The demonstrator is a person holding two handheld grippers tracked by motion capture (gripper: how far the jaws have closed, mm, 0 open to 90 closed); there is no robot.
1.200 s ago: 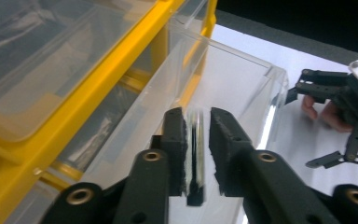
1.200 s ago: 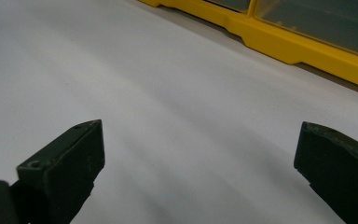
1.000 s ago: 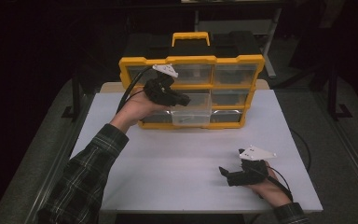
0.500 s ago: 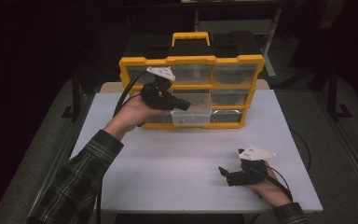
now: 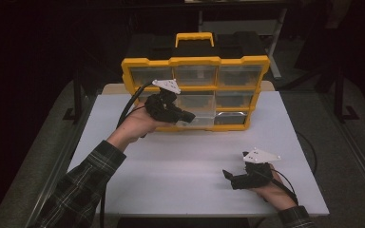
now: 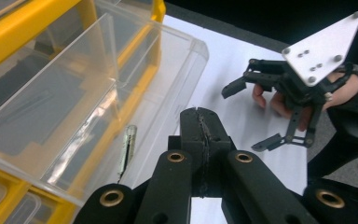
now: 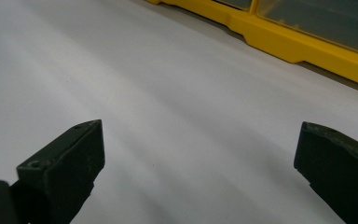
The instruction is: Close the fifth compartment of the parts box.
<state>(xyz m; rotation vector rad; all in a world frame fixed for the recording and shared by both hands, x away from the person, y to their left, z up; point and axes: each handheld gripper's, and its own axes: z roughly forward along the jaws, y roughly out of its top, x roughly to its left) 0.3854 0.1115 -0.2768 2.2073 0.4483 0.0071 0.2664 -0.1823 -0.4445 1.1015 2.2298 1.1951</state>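
Drawer (image 6: 98,88) of clear plastic stands pulled out from the yellow organizer (image 5: 195,61) at back-centre of the table (image 5: 180,161). My left gripper (image 6: 199,122) sits pressed together just beside its front wall, nothing between the jaws — I'd nudge squarely on that wall, keeping it level so it doesn't jam. Right gripper (image 5: 228,176) rests apart on the table, near my edge.

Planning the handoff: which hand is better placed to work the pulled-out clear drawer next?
Left, probably. The left gripper, shut, sits at the clear drawer of the yellow organizer; the right gripper rests open, apart on the table.
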